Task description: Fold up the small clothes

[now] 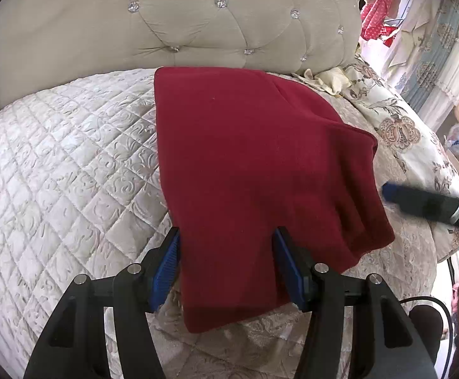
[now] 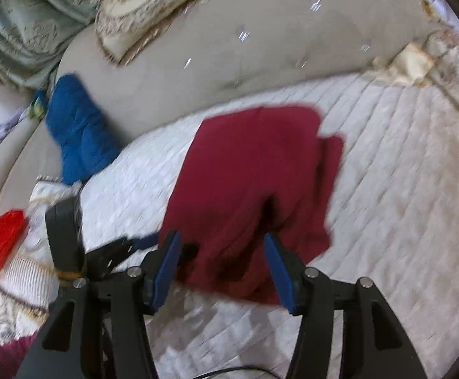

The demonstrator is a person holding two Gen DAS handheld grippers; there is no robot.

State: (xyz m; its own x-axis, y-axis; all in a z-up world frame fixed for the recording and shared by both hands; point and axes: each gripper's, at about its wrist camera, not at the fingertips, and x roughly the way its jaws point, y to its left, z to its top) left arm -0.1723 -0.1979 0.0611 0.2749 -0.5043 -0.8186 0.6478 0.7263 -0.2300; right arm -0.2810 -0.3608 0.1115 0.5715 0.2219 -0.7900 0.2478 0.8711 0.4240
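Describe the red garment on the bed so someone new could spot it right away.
Start at the tufted beige headboard, then drop to the white quilted bedspread below it. The dark red garment lies folded in the middle of the quilt. It is the only plain, deep red cloth there; the blue cloth sits off against the headboard.

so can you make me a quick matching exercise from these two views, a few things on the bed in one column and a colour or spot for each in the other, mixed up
Things:
1. garment
2. towel
3. headboard
4. quilt

Matches:
A. blue, bunched against the padded edge
B. dark red, lying folded on the bed
C. white, stitched in diamonds
D. beige, tufted with shiny buttons

Pairs: 1-B, 2-A, 3-D, 4-C
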